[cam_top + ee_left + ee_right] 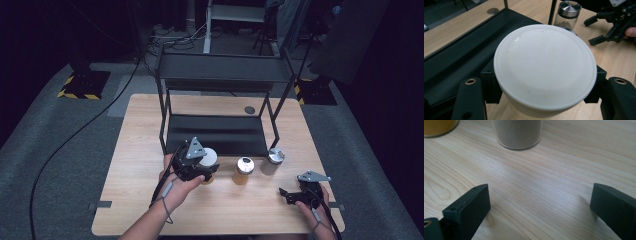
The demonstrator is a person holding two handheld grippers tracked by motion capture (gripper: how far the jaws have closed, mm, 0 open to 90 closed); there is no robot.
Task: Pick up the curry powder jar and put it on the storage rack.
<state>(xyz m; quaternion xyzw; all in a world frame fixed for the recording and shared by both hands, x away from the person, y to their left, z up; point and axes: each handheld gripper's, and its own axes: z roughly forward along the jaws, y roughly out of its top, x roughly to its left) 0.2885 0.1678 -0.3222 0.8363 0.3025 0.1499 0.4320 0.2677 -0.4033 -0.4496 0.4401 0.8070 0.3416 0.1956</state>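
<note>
Two jaws of left claw (544, 82) clamping white-lidded jar (545, 66), right claw (539, 205) agape

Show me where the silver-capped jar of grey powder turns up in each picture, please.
High view: the silver-capped jar stands right of centre, in front of the black rack.
Left claw view: top, right of centre, behind the white lid.
Right claw view: its lower part sits at the top edge.
Shared landmark: the wooden table.

Matt white plastic lid (545, 67); pale smooth wood-grain table (544, 170).
</note>
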